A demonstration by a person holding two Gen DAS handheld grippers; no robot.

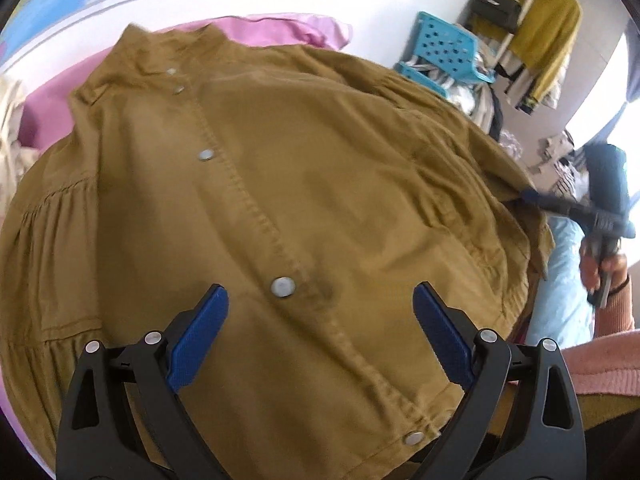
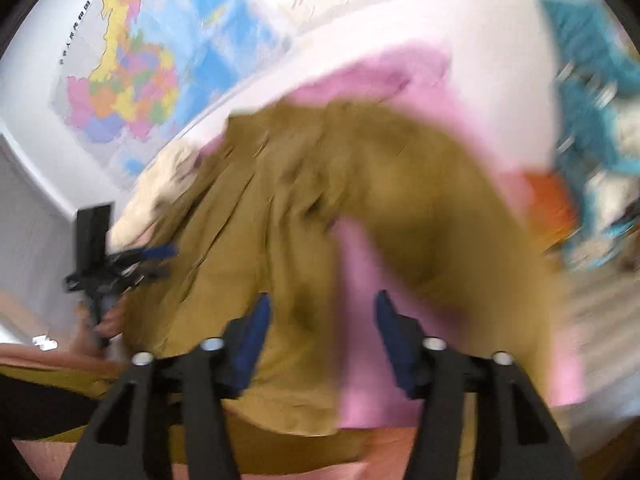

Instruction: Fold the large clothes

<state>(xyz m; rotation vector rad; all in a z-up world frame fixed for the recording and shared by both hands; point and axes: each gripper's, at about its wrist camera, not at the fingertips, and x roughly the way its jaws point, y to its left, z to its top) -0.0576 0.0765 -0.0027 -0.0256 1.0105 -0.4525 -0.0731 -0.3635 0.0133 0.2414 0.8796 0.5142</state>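
Observation:
A mustard-brown jacket with metal snap buttons lies front-up and spread out on a pink bed sheet. My left gripper hovers open over the lower front, one blue pad on each side of the button placket, with nothing clamped. At the jacket's right sleeve edge sits my right gripper, blurred, held by a hand in a pink sleeve. In the blurred right wrist view the right gripper stands open above the jacket and a strip of pink sheet. The left gripper shows at the far left.
A blue plastic stool and a rack with a yellow garment and black handbag stand behind the bed on the right. Cream clothes lie at the left edge. Light blue fabric lies beside the jacket. A map hangs on the wall.

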